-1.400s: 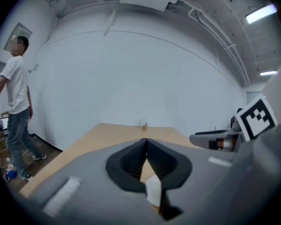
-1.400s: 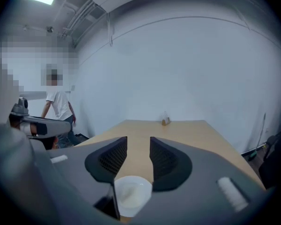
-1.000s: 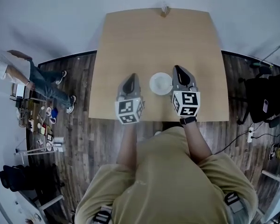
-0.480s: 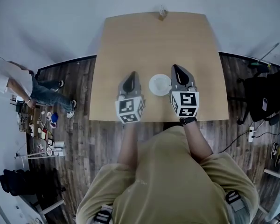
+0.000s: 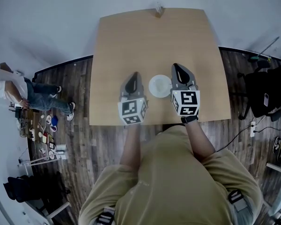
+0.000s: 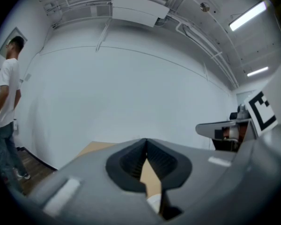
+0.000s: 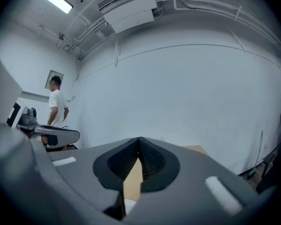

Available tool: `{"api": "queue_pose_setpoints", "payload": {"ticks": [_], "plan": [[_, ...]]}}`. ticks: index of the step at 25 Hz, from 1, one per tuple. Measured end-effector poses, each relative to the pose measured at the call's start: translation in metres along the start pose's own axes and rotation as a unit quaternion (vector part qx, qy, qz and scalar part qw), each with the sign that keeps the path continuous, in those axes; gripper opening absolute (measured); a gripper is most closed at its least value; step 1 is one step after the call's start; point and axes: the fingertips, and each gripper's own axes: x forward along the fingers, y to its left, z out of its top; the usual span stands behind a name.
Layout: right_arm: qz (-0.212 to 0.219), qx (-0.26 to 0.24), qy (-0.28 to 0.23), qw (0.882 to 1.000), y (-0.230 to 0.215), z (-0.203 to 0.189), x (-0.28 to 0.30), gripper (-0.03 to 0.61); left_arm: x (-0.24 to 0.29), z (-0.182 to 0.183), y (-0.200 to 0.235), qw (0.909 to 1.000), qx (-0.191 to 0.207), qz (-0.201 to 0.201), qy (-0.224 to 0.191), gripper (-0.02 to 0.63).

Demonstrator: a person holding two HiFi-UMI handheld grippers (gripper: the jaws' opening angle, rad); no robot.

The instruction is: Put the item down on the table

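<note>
A round white dish (image 5: pixel 159 86) rests on the wooden table (image 5: pixel 150 36) near its front edge, between my two grippers. My left gripper (image 5: pixel 134 75) hovers just left of it, jaws closed tip to tip on nothing. My right gripper (image 5: pixel 176 67) sits just right of the dish, also shut and empty. In the left gripper view the jaws (image 6: pixel 146 142) meet at a point, with a sliver of the white dish (image 6: pixel 154 203) low in the gap. The right gripper view shows closed jaws (image 7: pixel 138 140) and a bit of the dish (image 7: pixel 129 205) below.
A small object (image 5: pixel 158 8) stands at the table's far edge. A person (image 5: pixel 9 90) is on the floor at far left beside scattered clutter (image 5: pixel 40 125). A dark chair (image 5: pixel 267 95) and cables lie to the right.
The person at the left has walked further left. Both grippers and the dish have stayed nearly where they were; the view has shifted slightly.
</note>
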Motion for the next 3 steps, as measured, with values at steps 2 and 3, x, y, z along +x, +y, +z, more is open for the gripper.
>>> {"api": "queue_pose_setpoints", "payload": {"ticks": [2, 3], "plan": [[0.001, -0.003, 0.002, 1.000, -0.001, -0.001, 0.010, 0.008, 0.009, -0.001, 0.006, 1.0000, -0.002, 0.002, 0.000, 0.002], [0.002, -0.004, 0.004, 1.000, -0.001, -0.002, 0.015, 0.007, 0.013, -0.002, 0.008, 1.0000, -0.003, 0.003, 0.000, 0.002]]}}
